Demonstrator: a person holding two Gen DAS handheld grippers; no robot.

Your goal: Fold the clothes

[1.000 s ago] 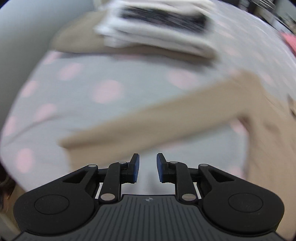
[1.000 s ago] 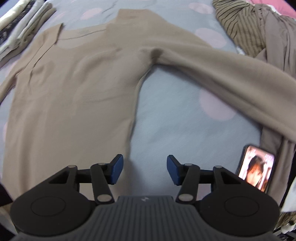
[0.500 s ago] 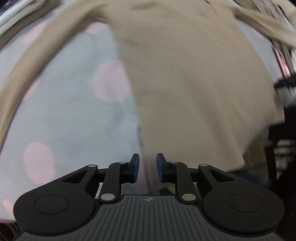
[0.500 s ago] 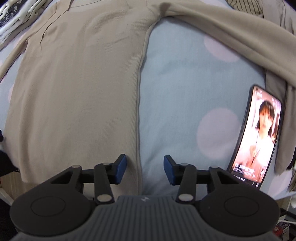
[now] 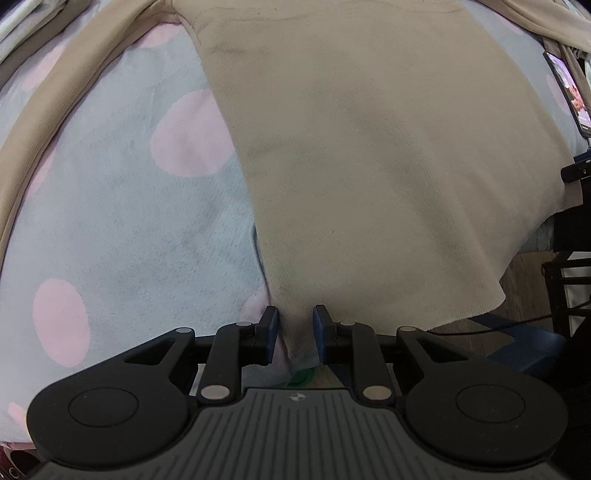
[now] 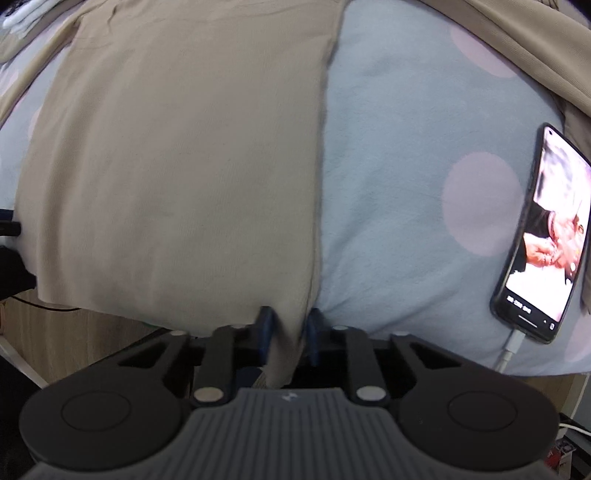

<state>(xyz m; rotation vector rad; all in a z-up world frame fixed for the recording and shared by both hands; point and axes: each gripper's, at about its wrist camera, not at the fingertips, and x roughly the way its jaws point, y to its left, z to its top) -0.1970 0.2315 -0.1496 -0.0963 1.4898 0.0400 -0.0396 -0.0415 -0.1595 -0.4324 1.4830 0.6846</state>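
Note:
A beige long-sleeved top (image 5: 369,147) lies spread flat on a grey-blue blanket with pink dots (image 5: 129,221), its hem hanging over the bed's near edge. My left gripper (image 5: 294,334) stands at the top's bottom-left hem corner, the cloth between its narrowly parted jaws. My right gripper (image 6: 287,336) stands at the bottom-right hem corner of the top (image 6: 177,166), with the cloth bunched between its jaws. One sleeve (image 5: 55,103) runs off to the left, the other sleeve (image 6: 517,48) to the far right.
A phone (image 6: 543,236) with a lit screen and white cable lies on the blanket (image 6: 406,166) right of the top. Folded clothes (image 5: 14,22) sit at the far left. Wooden floor (image 5: 524,280) and dark furniture show below the bed edge.
Both grippers have dropped down to the top's hem at the bed edge. The right jaws have narrowed around the hem corner; the left gripper swung from the sleeve to the other corner.

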